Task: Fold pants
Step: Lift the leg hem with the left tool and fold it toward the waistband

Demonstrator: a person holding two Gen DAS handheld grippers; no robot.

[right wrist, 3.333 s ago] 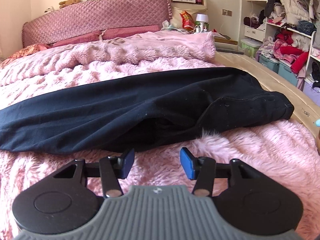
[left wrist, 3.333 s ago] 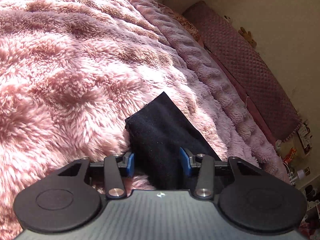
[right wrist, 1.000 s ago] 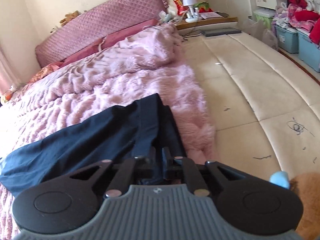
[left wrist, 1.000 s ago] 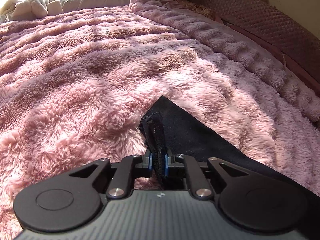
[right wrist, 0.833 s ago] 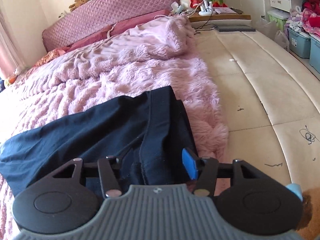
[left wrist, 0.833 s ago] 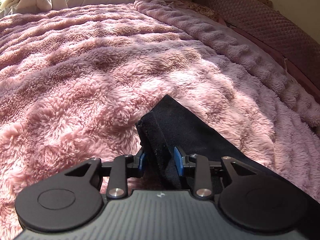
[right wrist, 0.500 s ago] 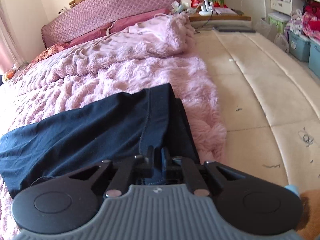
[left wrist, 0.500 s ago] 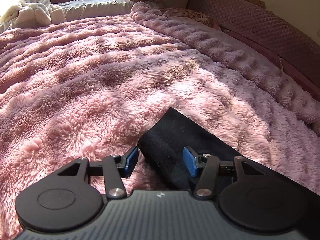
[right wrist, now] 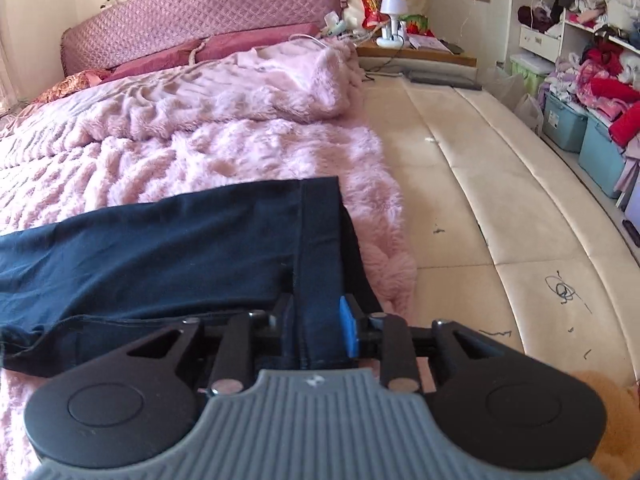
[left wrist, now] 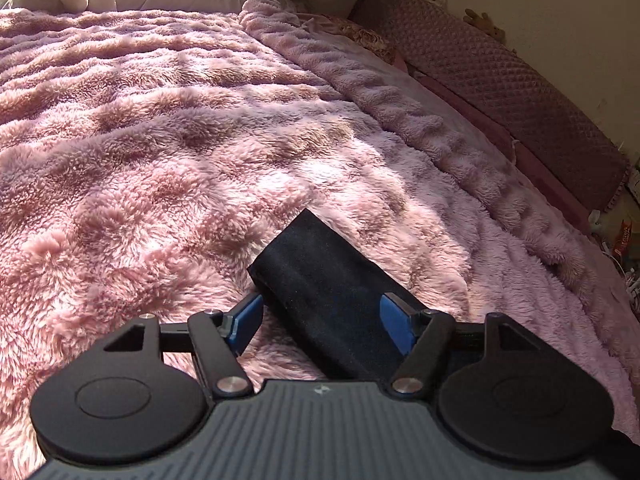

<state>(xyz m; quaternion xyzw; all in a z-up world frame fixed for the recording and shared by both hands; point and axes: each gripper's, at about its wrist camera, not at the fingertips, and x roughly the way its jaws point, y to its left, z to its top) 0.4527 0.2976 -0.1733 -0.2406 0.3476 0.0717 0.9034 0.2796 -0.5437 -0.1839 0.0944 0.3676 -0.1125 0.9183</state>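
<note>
Dark navy pants (right wrist: 168,240) lie stretched across the pink fluffy blanket (right wrist: 192,148). In the left wrist view the leg-cuff end of the pants (left wrist: 320,280) lies flat between the blue pads of my left gripper (left wrist: 322,320), which is open wide and holds nothing. In the right wrist view my right gripper (right wrist: 320,328) straddles the waistband end (right wrist: 320,248); its jaws are partly apart with the waistband fabric between them, at the blanket's right edge.
A quilted pink headboard (right wrist: 200,12) and pillows stand at the far end. A bare cream mattress edge (right wrist: 460,184) runs along the right. A nightstand with a lamp (right wrist: 392,24) and shelves with clothes and blue bins (right wrist: 580,120) stand beyond.
My left gripper let go of the cuff and opened wide; the cuff now lies flat. My right gripper, shut on the waistband half a second ago, has opened partway.
</note>
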